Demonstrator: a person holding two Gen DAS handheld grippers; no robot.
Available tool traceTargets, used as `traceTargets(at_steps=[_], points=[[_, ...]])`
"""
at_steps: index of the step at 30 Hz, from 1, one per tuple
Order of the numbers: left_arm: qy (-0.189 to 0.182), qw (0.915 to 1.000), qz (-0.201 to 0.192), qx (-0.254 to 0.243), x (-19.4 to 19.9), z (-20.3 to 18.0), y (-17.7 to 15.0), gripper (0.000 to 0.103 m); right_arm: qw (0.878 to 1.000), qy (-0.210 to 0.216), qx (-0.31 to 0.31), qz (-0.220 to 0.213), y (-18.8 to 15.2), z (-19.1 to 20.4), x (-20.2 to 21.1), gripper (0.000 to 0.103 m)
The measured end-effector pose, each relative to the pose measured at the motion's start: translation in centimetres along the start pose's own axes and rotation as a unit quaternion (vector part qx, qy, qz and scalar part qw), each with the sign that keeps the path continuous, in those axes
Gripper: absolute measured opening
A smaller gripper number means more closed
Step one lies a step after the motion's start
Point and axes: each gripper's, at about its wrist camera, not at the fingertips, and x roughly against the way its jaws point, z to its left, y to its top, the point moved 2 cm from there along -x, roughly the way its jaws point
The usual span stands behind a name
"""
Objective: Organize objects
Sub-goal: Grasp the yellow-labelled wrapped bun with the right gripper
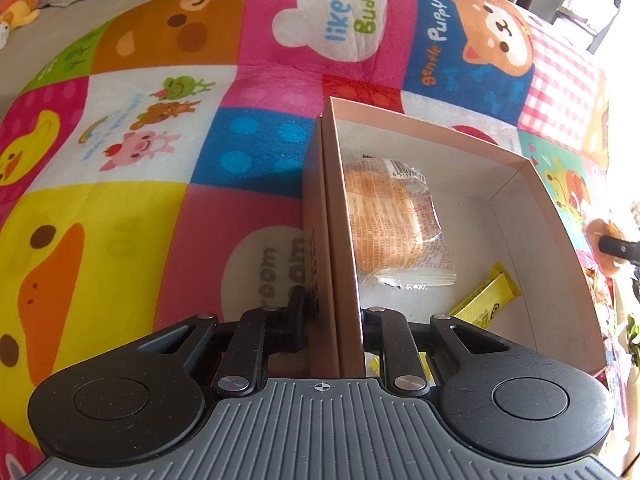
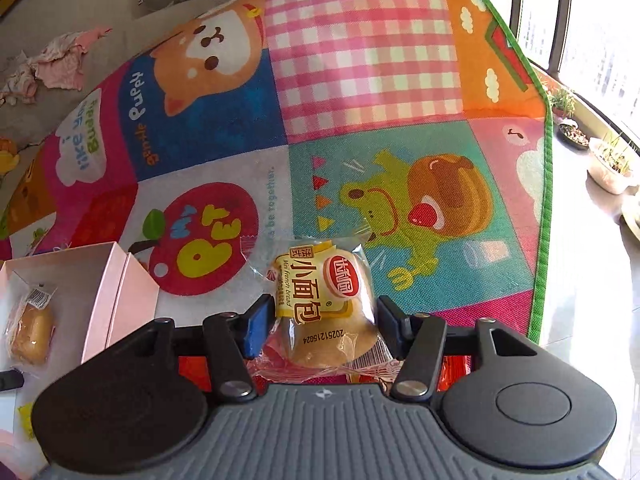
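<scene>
A pink cardboard box (image 1: 532, 216) stands open on the colourful play mat (image 1: 160, 120). In it lie a wrapped bread roll (image 1: 388, 216) and yellow stick packets (image 1: 486, 300). My left gripper (image 1: 334, 316) is shut on the box's left wall, one finger outside and one inside. In the right wrist view, my right gripper (image 2: 322, 320) is shut on a second wrapped mini French bread (image 2: 324, 312), held above the mat (image 2: 360, 80). The box (image 2: 104, 288) with its roll (image 2: 32, 328) shows at the left there.
A plush toy (image 1: 18, 10) lies on the grey bedding beyond the mat. Crumpled pink cloth (image 2: 60, 60) lies at the far left. Plant pots (image 2: 608, 164) stand by the window on the right, past the mat's green edge (image 2: 542, 200).
</scene>
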Motion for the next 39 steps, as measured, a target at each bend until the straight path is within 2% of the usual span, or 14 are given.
traceTargets(at_steps=[4,11,15,21,25,27,29,32,35,39], points=[[0.001,1.0000,0.000,-0.002,0.0,0.0,0.0,0.021,0.999,-0.001,0.025,-0.025,-2.8,0.6,5.1,0.056],[0.016,0.9992,-0.011,-0.035,0.0,-0.8,-0.4,0.020,0.995,0.055,0.076,-0.038,-10.2,3.9,12.3,0.056],[0.023,0.9981,-0.026,-0.050,0.1,-1.1,-0.9,0.020,0.990,0.097,0.099,-0.024,-15.1,6.2,14.0,0.056],[0.018,0.9991,-0.033,-0.021,0.3,-0.6,-1.1,0.018,0.983,0.128,0.127,-0.019,-20.5,9.2,14.2,0.056],[0.023,0.9989,-0.034,-0.025,0.4,-0.8,-1.2,0.018,0.988,0.109,0.106,-0.016,-21.9,9.4,13.0,0.085],[0.024,0.9988,-0.035,-0.026,0.4,-0.8,-1.3,0.018,0.990,0.112,0.088,-0.009,-22.3,9.1,12.6,0.090],[0.023,0.9988,-0.035,-0.025,0.4,-0.8,-1.3,0.018,0.989,0.125,0.080,-0.006,-22.4,9.0,12.4,0.103],[0.020,0.9989,-0.036,-0.024,0.4,-0.7,-1.3,0.018,0.989,0.119,0.082,-0.017,-22.8,9.1,12.3,0.103],[0.019,0.9988,-0.036,-0.028,0.4,-0.7,-1.4,0.018,0.988,0.103,0.108,-0.025,-23.4,9.8,12.3,0.103],[0.013,0.9989,-0.036,-0.026,0.4,-0.5,-1.4,0.019,0.987,0.085,0.138,-0.009,-23.1,10.7,12.1,0.103]])
